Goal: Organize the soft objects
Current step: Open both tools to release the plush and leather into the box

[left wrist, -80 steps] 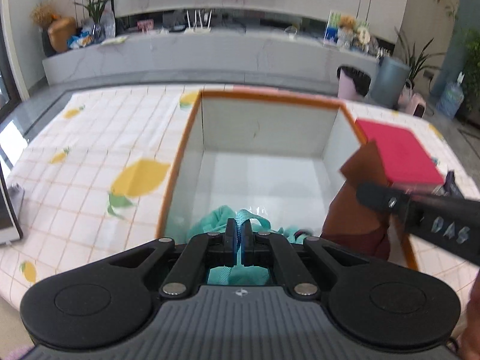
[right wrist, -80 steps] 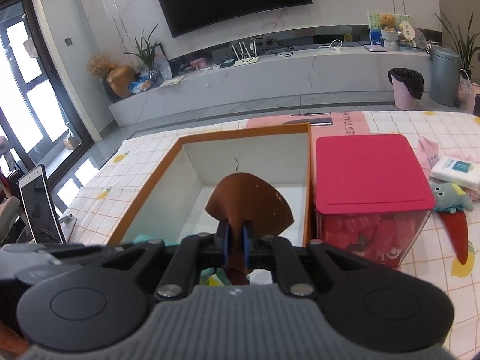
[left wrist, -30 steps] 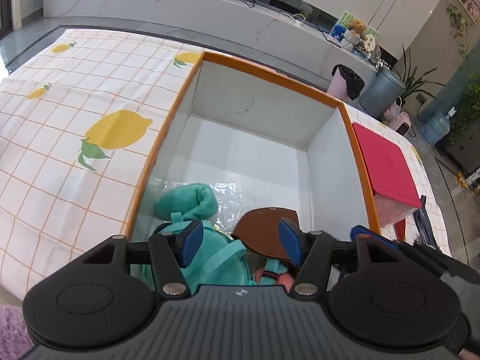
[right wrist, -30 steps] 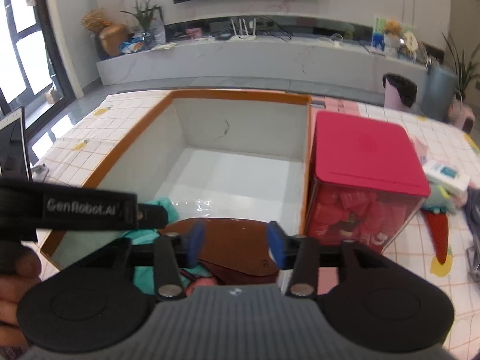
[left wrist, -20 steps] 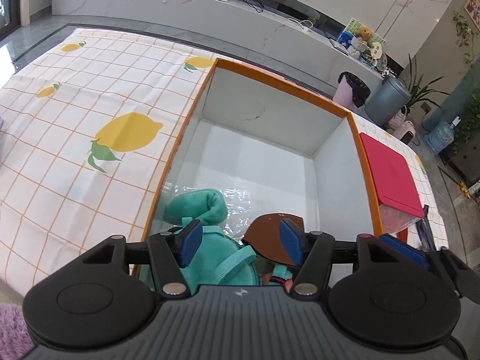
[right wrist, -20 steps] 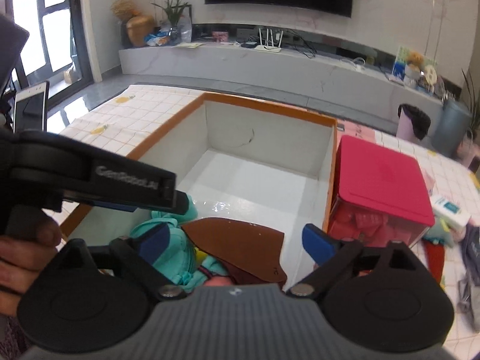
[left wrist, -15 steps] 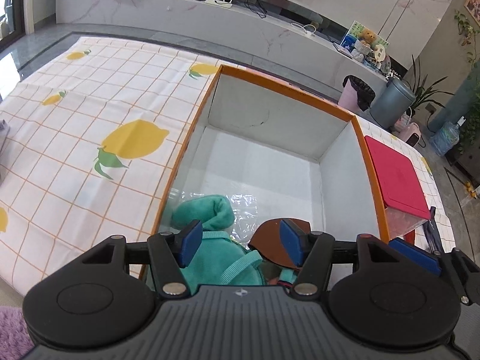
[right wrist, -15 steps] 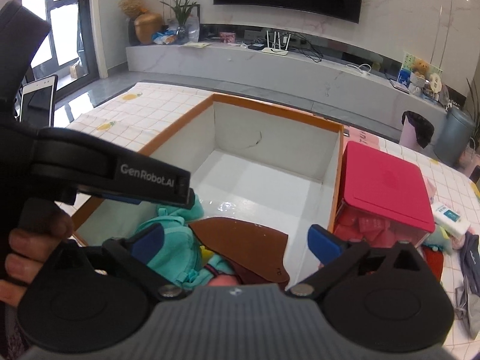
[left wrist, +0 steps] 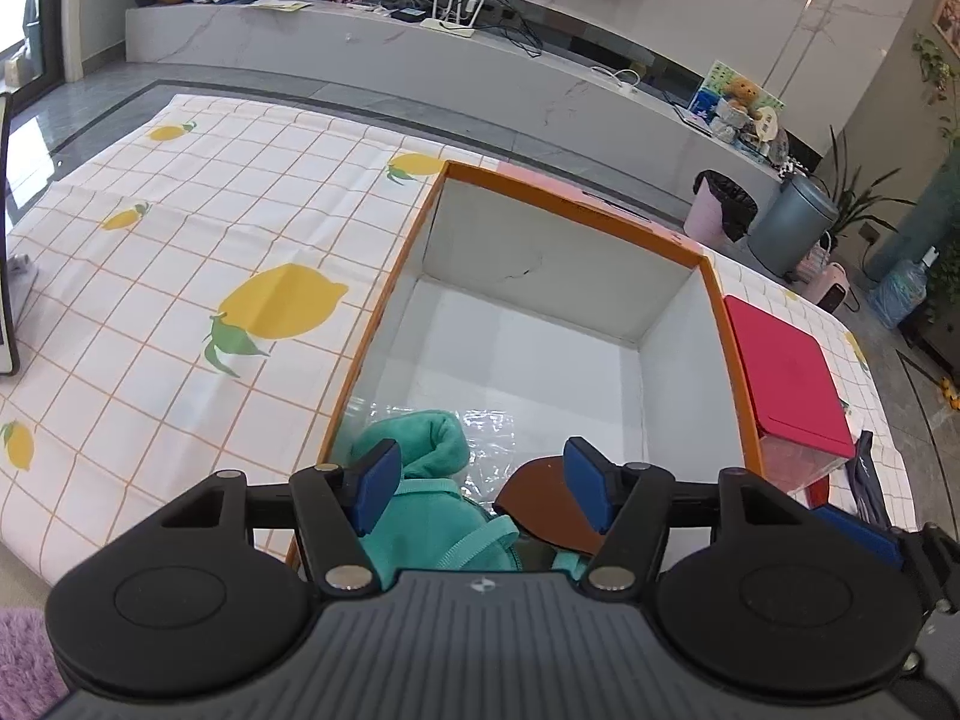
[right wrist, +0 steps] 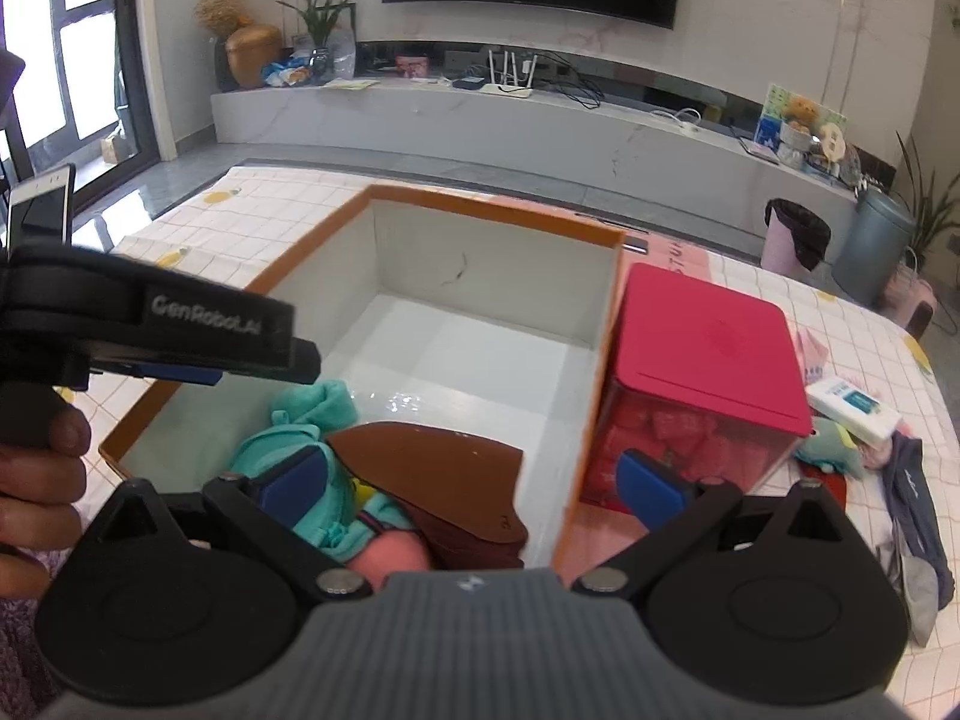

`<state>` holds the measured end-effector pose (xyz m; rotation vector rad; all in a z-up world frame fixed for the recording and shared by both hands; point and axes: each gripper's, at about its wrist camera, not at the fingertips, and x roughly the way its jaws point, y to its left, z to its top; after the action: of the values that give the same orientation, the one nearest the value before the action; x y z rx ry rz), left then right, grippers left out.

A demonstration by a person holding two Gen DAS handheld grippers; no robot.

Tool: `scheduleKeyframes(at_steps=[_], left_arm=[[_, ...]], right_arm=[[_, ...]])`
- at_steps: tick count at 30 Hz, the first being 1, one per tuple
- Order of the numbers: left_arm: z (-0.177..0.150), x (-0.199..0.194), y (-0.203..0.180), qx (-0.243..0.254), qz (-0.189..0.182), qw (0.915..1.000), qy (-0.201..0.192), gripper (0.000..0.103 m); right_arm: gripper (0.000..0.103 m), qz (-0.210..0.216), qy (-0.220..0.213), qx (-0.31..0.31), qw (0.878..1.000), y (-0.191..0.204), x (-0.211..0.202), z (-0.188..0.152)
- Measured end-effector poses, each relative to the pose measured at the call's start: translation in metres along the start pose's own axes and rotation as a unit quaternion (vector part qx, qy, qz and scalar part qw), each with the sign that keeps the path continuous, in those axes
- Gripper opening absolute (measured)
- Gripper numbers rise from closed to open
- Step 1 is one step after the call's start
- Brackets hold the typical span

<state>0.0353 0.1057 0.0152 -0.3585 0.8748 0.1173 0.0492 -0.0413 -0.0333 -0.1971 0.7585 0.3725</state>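
An orange-rimmed white box [left wrist: 714,282] [right wrist: 606,324] stands on the lemon-print tablecloth. At its near end lies a teal soft backpack toy [left wrist: 432,462] [right wrist: 312,414] with a brown leather flap [left wrist: 540,495] [right wrist: 432,462] and a pink part [right wrist: 390,558]. My left gripper [left wrist: 480,483] is open and empty above the toy. It also shows in the right wrist view [right wrist: 198,330], at the left. My right gripper [right wrist: 474,483] is wide open and empty over the box's near end.
A red-lidded clear container [right wrist: 702,360] [left wrist: 786,378] stands right of the box. Beyond it lie a small plush [right wrist: 831,450], a white packet [right wrist: 852,402] and dark cloth [right wrist: 912,516]. A phone [right wrist: 39,210] stands at the left.
Both grippers were shut on the toy and the brown flap 2.7 s ago; both have opened and drawn back and up. The toy now lies in the box.
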Motion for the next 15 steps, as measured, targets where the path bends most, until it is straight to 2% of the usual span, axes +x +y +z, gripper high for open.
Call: scheduleKeyframes(at_steps=[3, 10, 15], left_arm=[[0.001, -0.004, 0.000, -0.002, 0.007, 0.9999, -0.008, 0.073], [-0.001, -0.017, -0.011, 0.013, -0.003, 0.9996, -0.024, 0.073], [-0.006, -0.029, -0.027, 0.026, -0.033, 0.9984, -0.039, 0.074]], right_arm=[[0.100, -0.005, -0.007, 0.013, 1.000, -0.009, -0.007, 0.003], [0.100, -0.023, -0.023, 0.033, 0.999, -0.039, -0.031, 0.004], [0.100, -0.079, -0.059, 0.070, 0.993, -0.079, -0.058, 0.004]])
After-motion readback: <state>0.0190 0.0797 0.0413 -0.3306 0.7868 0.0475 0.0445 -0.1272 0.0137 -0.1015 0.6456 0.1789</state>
